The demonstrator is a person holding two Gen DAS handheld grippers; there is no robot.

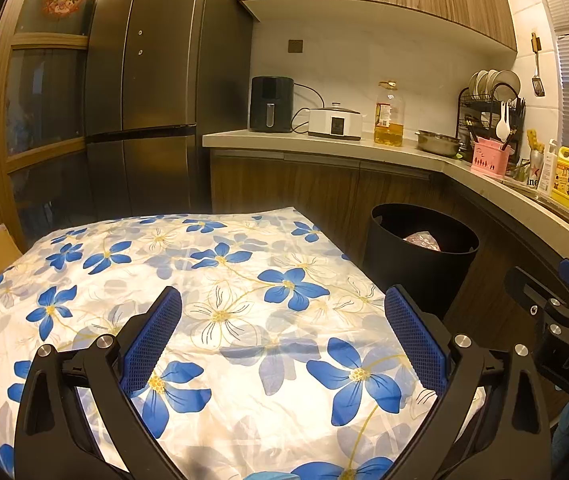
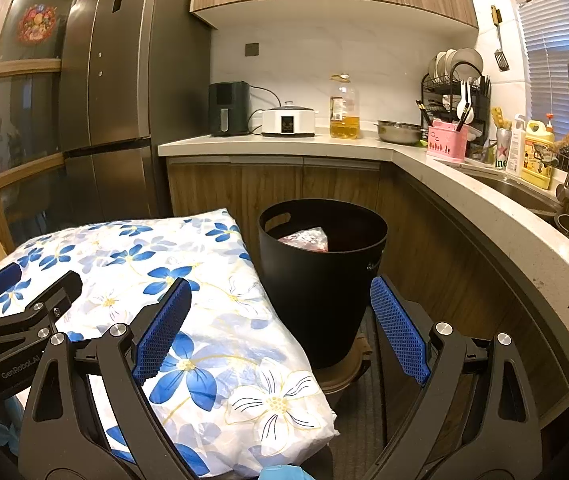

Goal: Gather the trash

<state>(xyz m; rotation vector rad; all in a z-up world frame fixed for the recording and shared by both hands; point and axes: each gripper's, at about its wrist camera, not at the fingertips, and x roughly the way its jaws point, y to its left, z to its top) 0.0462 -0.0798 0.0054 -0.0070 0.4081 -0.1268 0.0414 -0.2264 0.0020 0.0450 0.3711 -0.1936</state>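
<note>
A black trash bin (image 2: 324, 272) stands on the floor beside the table, also seen in the left wrist view as the bin (image 1: 424, 256). Inside it lies a clear plastic bag of reddish scraps (image 2: 304, 239), visible too as the bag (image 1: 422, 240). My left gripper (image 1: 282, 324) hovers open over the flowered tablecloth (image 1: 220, 280), holding nothing. My right gripper (image 2: 280, 312) is open too, low in front of the bin and over the table's right edge, with nothing between its blue pads. No loose trash shows on the cloth.
The table with the blue-flower cloth (image 2: 188, 280) fills the left. A dark fridge (image 1: 144, 92) stands behind it. The L-shaped counter (image 2: 464, 184) carries an air fryer (image 1: 271, 104), a cooker, an oil bottle (image 2: 343, 112), a steel bowl, a dish rack and a sink (image 2: 524, 196).
</note>
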